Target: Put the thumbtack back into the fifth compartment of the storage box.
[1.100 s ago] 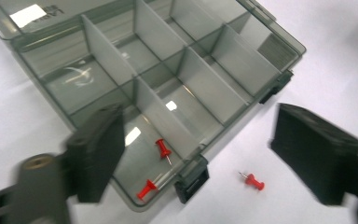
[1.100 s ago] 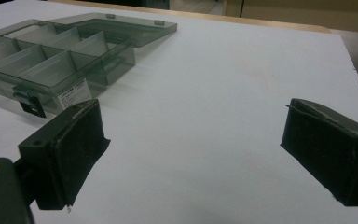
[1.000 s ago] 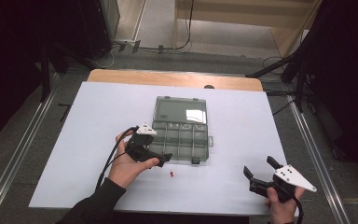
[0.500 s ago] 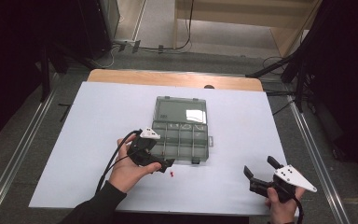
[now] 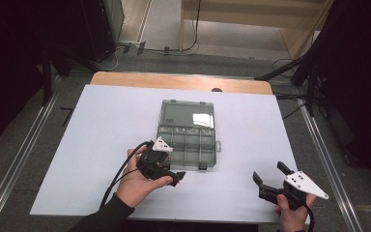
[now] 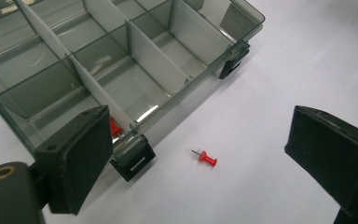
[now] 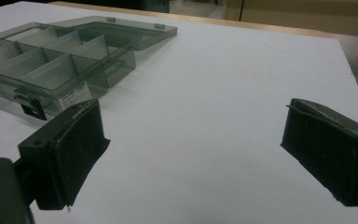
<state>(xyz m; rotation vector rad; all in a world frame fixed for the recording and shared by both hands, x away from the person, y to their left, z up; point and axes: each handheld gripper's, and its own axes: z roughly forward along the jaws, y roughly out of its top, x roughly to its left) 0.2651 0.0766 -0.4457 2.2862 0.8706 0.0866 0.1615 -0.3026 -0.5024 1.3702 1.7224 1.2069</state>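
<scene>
A small red pushpin (image 6: 207, 159) lies on the white table sheet, just in front of a clear grey compartment box (image 5: 211, 145) whose lid is folded back. My left gripper (image 5: 176, 177) hovers at the box's near edge, tilted down over the pin. In the left gripper view, its jaws (image 6: 200, 179) stand wide on either side of the pin without touching it; they have just been closing a little. A second red pin (image 6: 115, 127) sits inside the box's near corner compartment, half hidden by a jaw. My right gripper (image 5: 268, 180) rests open near the front right, nothing between its jaws (image 7: 191, 154).
The box (image 7: 51, 70) has two black latches on its front wall (image 6: 133, 161). Bare wood of the table (image 5: 174, 81) shows beyond the white sheet's far edge. Dark stands and cables surround the table.
My left gripper has slid to the right along the box's front edge and now covers the spot where the red pin lay in the high view. The right gripper has stayed put.
</scene>
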